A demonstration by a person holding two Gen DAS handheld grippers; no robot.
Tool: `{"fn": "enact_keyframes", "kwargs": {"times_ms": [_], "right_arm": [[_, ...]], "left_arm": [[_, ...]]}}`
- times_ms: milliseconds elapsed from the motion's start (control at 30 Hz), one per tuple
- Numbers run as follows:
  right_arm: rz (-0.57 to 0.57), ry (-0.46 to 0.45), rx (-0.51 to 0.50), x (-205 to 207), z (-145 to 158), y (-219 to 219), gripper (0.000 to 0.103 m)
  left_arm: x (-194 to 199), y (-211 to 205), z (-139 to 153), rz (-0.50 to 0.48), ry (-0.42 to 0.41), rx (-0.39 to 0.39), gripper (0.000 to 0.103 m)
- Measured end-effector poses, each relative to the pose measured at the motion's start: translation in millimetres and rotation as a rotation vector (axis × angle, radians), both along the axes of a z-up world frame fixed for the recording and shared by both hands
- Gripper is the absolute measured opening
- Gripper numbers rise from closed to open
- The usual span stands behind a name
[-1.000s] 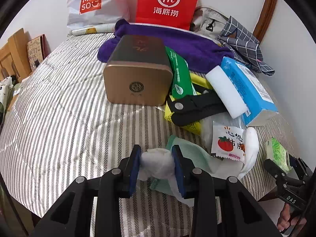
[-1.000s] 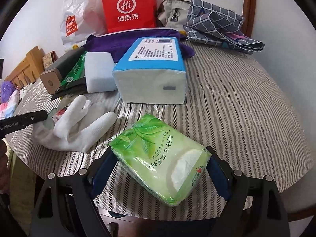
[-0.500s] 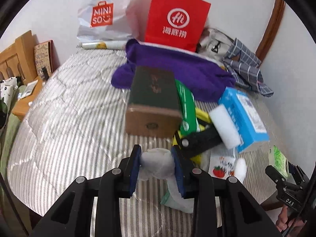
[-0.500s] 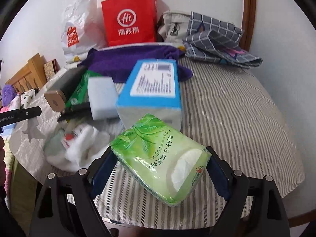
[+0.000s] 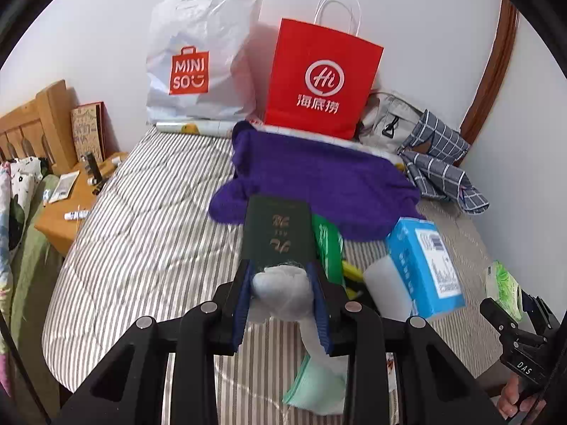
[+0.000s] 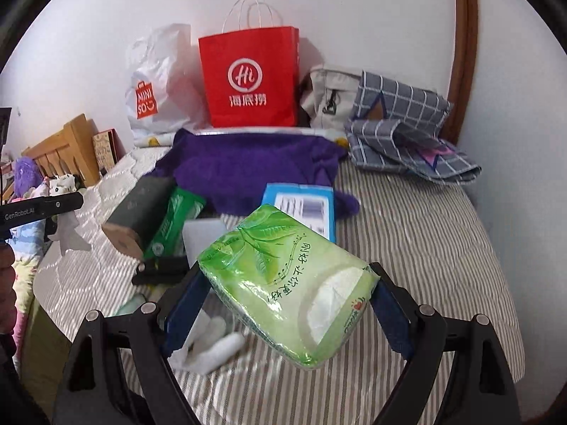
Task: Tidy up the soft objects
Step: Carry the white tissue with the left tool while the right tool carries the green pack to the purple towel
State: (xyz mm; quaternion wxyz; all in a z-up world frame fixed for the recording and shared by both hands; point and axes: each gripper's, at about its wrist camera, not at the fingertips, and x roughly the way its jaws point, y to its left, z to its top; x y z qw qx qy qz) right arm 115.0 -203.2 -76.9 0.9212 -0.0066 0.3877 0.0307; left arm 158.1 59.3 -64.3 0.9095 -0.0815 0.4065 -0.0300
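Note:
My left gripper (image 5: 281,292) is shut on a white cloth glove (image 5: 283,290) and holds it above the striped bed; the glove hangs down below the jaws. My right gripper (image 6: 287,301) is shut on a green tissue pack (image 6: 287,283) and holds it in the air; it also shows at the right edge of the left wrist view (image 5: 503,287). A second white glove (image 6: 212,347) lies on the bed below the right gripper. A purple towel (image 5: 319,184) lies at the back of the bed. A white sponge block (image 5: 386,287) lies beside a blue tissue box (image 5: 421,265).
A dark green and gold box (image 5: 278,230), a green packet (image 5: 329,244) and a black clip (image 6: 163,269) lie mid-bed. A red paper bag (image 5: 319,78), a white Miniso bag (image 5: 198,67), a grey backpack (image 6: 329,95) and checked cloth (image 6: 400,134) stand along the wall. A wooden nightstand (image 5: 67,212) is left.
Both grippers have risen and pulled back from the bed with their loads. The glove has come up off the bed with the left gripper. The bed items look farther away.

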Motion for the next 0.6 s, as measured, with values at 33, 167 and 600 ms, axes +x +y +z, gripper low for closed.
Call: {"fn": "enact_keyframes", "kwargs": {"times_ms": [33,167,600], "right_arm": [[0.002,-0.003,0.002,3,2,0,0.087],[0.012,-0.011,0.008,18,12,1,0.087],[0.05,-0.04,0.006,83,30,6,0.087]], "left_arm": [[3,-1,3,0.001,-0.003,0.0,0.03],[14,-3,13,0.001,-0.017,0.001,0.03],[64,-10,27,0.003,-0.037,0.011,0.03]]}}
